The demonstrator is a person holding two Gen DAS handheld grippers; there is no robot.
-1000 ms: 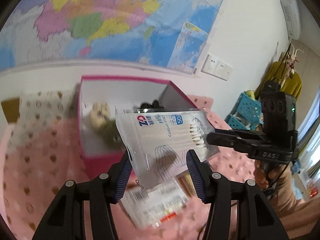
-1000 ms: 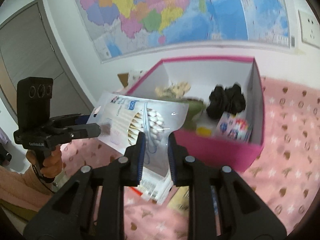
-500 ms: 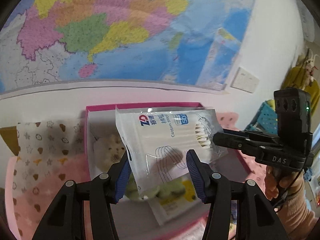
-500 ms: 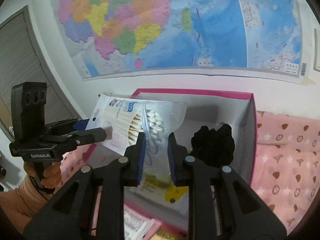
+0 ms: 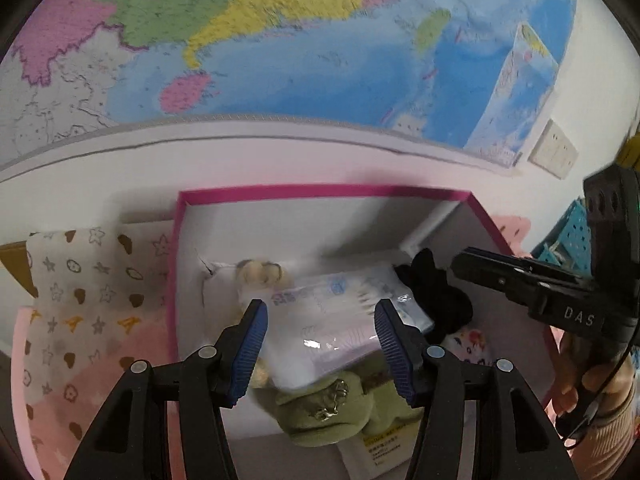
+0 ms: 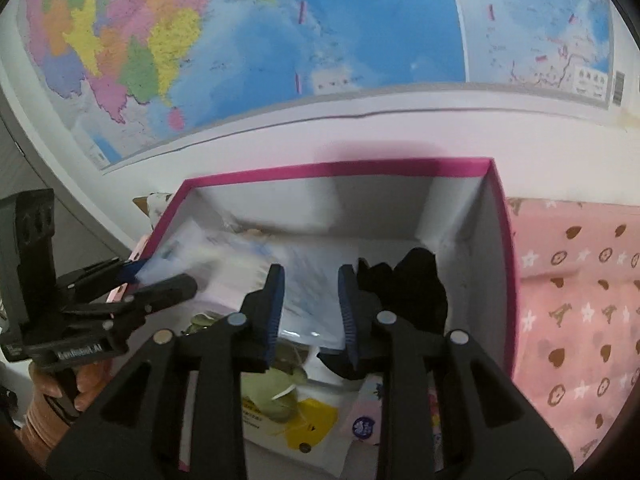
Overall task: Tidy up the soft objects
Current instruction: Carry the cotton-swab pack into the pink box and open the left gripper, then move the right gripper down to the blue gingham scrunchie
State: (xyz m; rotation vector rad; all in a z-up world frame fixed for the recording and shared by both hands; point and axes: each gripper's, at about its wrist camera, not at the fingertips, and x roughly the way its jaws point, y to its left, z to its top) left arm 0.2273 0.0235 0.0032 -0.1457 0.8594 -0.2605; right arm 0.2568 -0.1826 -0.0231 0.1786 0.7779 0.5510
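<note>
The clear bag of cotton swabs point(image 5: 332, 312) lies in the pink-rimmed white box point(image 5: 320, 191), on top of a green plush toy point(image 5: 332, 412) and beside a black fabric piece point(image 5: 436, 292). My left gripper point(image 5: 318, 344) is open above the bag, fingers apart on either side. My right gripper point(image 6: 310, 314) is open over the bag point(image 6: 304, 280), with the black fabric point(image 6: 412, 284) to its right. The box point(image 6: 340, 168) stands against the wall.
A beige plush point(image 5: 260, 272) sits at the box's back left. Flat packets point(image 6: 304, 420) lie at the box's near side. A pink patterned blanket point(image 6: 580, 300) covers the surface around. A map point(image 5: 280, 40) hangs on the wall behind.
The swab bag was held up by both grippers above the box. Both grippers have opened and the bag now lies inside the box. Both views moved closer to the box.
</note>
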